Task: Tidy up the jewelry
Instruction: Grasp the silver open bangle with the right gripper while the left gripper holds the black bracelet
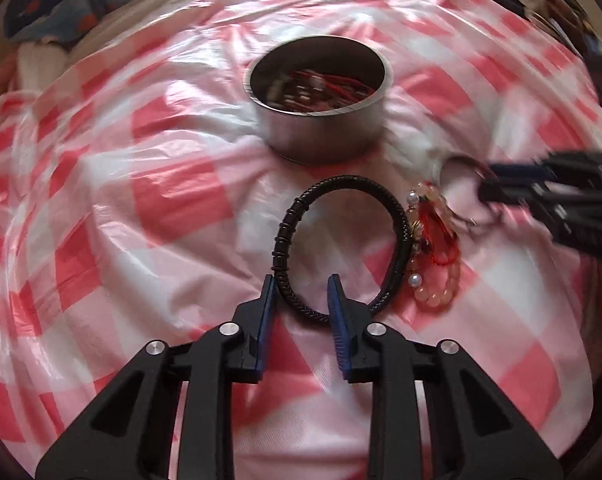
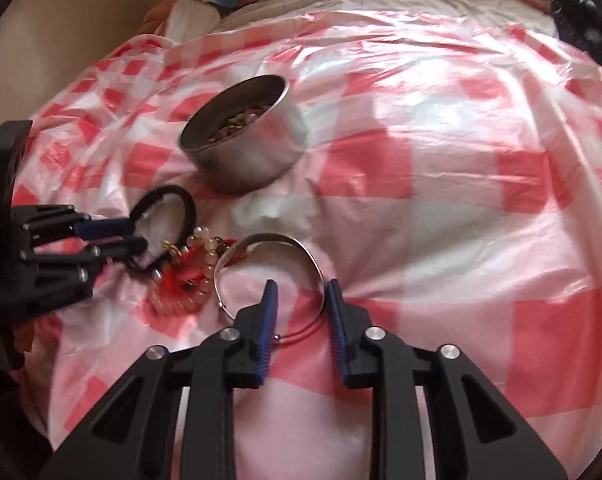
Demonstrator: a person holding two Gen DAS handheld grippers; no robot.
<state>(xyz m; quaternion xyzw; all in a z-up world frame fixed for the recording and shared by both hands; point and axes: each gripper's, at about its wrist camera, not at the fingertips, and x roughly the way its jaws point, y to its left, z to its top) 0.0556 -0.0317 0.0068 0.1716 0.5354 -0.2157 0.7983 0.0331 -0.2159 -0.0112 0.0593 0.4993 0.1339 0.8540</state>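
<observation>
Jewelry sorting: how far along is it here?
Done: the metal tin already holds several pieces. In hand: left tongs straddle the black bracelet; right tongs straddle the silver bangle, neither lifted. Left: those two and the pink bead bracelet.

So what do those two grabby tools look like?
Both look alike. The left tool and right tool are black plastic frames with triangle-shaped holes, round silver screws, and two thin blue ribbed fingers. No cables or sleeves show.
</observation>
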